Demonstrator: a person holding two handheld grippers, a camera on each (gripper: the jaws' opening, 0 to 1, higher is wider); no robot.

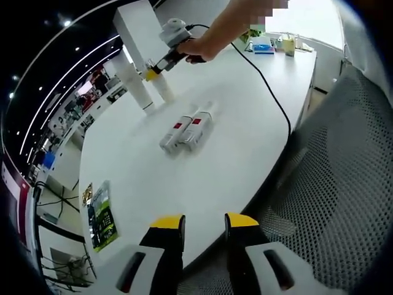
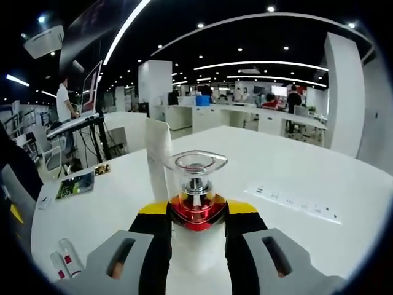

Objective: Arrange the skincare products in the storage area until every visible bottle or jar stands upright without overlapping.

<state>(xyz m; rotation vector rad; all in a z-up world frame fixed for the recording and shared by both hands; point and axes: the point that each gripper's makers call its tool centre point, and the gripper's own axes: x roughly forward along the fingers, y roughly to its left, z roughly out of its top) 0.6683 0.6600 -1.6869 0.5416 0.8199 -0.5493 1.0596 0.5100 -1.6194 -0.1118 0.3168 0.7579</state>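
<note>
Two white tubes with red labels (image 1: 186, 128) lie side by side on the white table (image 1: 233, 147); they also show as tubes (image 2: 64, 261) at the lower left. My left gripper (image 1: 204, 224) is open over the table's near edge, well short of them. My right gripper (image 2: 196, 212) is shut on a white bottle with a clear cap and red collar (image 2: 196, 196), held upright on the table. A hand holds that right gripper (image 1: 153, 72) with the bottle (image 1: 164, 90) beside a tall white bottle (image 1: 138, 86), which stands just behind it as tall bottle (image 2: 158, 157).
A tall white box (image 1: 138, 27) stands behind the bottles. A green leaflet (image 1: 98, 212) lies at the table's left end. A black cable (image 1: 270, 92) runs across the table. A mesh chair (image 1: 344, 184) is at the right. Small items (image 1: 264, 46) sit far off.
</note>
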